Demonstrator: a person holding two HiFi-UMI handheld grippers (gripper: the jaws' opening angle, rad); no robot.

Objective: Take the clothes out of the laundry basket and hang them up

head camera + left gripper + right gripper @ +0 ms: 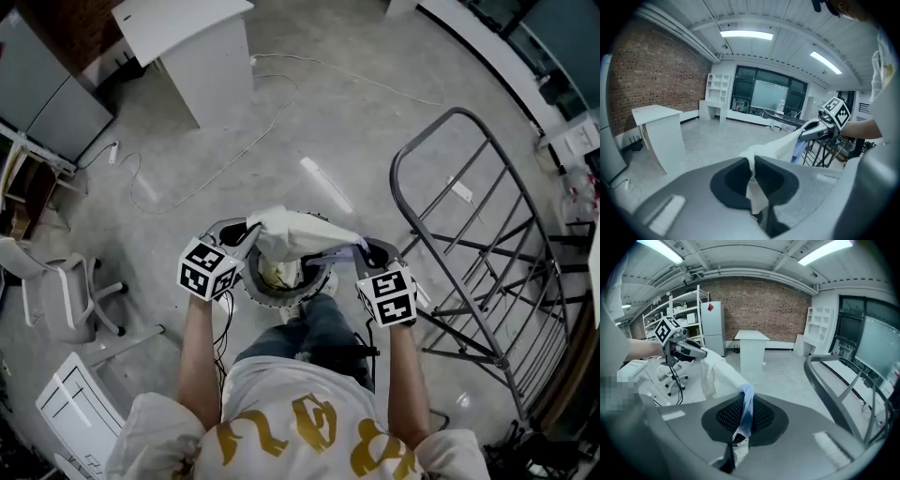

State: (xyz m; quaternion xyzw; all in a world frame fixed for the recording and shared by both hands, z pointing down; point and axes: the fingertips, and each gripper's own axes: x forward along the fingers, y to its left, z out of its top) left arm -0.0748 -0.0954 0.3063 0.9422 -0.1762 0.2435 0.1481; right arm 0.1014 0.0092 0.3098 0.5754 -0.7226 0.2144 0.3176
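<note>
A cream-white garment (298, 234) with a pale blue edge hangs stretched between my two grippers, above the round laundry basket (263, 283) on the floor. My left gripper (246, 232) is shut on the garment's left corner; in the left gripper view the white cloth (752, 180) runs down between the jaws. My right gripper (367, 251) is shut on the blue edge (746, 408), which is pinched between its jaws. The grey metal drying rack (487, 262) stands to my right.
A white desk (202, 47) stands ahead on the left, with a cable (225, 150) trailing over the concrete floor. A grey office chair (56, 291) is at the left. The person's legs (319, 328) are just behind the basket.
</note>
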